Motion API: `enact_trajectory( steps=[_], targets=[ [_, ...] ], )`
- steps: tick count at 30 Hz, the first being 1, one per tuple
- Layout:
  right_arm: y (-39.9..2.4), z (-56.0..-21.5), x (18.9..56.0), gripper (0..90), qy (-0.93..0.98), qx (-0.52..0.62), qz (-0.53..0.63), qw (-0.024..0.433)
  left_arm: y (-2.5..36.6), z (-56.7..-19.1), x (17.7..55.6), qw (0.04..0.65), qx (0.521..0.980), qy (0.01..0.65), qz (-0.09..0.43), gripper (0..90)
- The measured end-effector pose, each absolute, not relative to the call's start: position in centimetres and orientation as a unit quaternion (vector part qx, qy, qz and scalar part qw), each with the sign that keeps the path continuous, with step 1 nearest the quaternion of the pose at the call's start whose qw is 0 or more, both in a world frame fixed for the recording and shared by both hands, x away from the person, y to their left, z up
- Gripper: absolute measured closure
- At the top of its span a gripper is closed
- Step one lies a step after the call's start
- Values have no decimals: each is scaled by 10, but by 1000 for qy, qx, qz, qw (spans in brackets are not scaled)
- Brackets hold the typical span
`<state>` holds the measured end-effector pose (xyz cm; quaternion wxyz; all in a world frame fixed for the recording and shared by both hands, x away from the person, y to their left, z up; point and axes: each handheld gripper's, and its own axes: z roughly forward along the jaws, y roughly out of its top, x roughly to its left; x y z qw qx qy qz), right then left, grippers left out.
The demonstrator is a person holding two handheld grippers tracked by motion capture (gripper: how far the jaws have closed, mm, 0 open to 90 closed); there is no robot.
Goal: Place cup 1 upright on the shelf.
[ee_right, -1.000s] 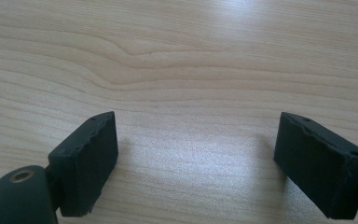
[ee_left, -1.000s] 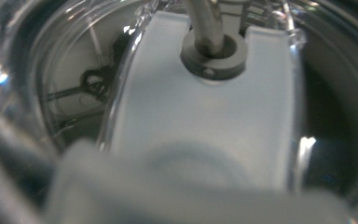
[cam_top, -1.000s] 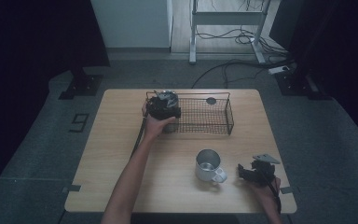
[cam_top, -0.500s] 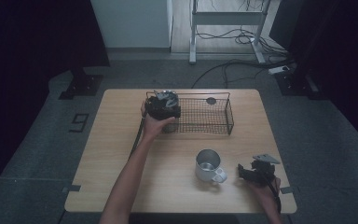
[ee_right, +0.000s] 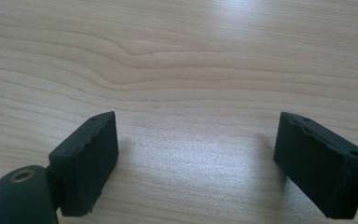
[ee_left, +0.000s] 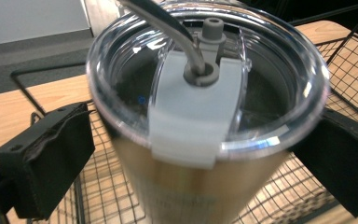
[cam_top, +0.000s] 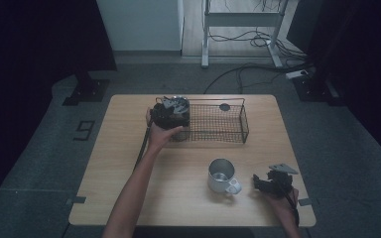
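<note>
The left claw [ee_left: 186,154] has just been opening: its jaws now stand wide on either side of the lidded tumbler [ee_left: 200,126], which stands between them in the wire basket [cam_top: 218,124] with no pad pressing on it. In the high view, the left hand [cam_top: 161,134] has shifted slightly at the basket's left end.

Dim high view – dark edges; close views bright, blurred.

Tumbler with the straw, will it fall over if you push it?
The tumbler is tall and narrows downward, so a push near its top probably tips it. Its smooth metal side looks slippery. The wire basket may catch it.
</note>
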<state>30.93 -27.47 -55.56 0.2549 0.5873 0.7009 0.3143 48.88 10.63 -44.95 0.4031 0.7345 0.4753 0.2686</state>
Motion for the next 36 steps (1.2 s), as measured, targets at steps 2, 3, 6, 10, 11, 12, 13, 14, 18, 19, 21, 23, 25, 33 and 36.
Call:
enact_trajectory(
  steps=[2, 3, 6, 10, 11, 12, 13, 14, 18, 19, 21, 23, 25, 33, 36],
  targets=[
    [-275, -556, 309, 136, 701, 588, 314, 254, 107, -449, 486, 404, 735, 472, 272, 0],
    [-275, -556, 309, 136, 701, 588, 314, 254, 108, -449, 484, 403, 735, 471, 274, 0],
    [-275, -556, 309, 137, 702, 587, 315, 255, 113, -447, 478, 408, 732, 472, 275, 0],
    [-275, -556, 309, 138, 702, 586, 315, 254, 117, -447, 468, 412, 731, 469, 276, 0],
    [-274, -556, 309, 138, 702, 586, 315, 254, 118, -447, 465, 415, 729, 468, 278, 0],
    [-274, -556, 309, 138, 702, 586, 315, 254, 119, -446, 461, 417, 728, 468, 278, 3],
    [-274, -556, 309, 138, 702, 586, 315, 254, 120, -446, 458, 419, 728, 466, 278, 5],
    [-274, -556, 309, 138, 702, 586, 315, 254, 122, -445, 455, 422, 727, 464, 279, 6],
    [-274, -556, 309, 139, 702, 586, 315, 254, 126, -443, 443, 430, 725, 461, 276, 12],
    [-274, -556, 309, 138, 702, 586, 315, 254, 127, -442, 440, 429, 725, 461, 277, 18],
    [-274, -556, 309, 138, 702, 586, 315, 254, 128, -443, 434, 430, 725, 462, 276, 35],
    [-275, -556, 309, 138, 702, 585, 315, 255, 128, -443, 427, 431, 726, 459, 276, 42],
    [-274, -556, 309, 138, 702, 586, 315, 254, 129, -444, 421, 431, 728, 458, 274, 46],
    [-274, -555, 308, 140, 701, 587, 314, 254, 140, -448, 392, 455, 719, 452, 268, 72],
    [-274, -555, 308, 139, 701, 587, 314, 254, 145, -450, 382, 458, 719, 450, 266, 72]
  ],
)
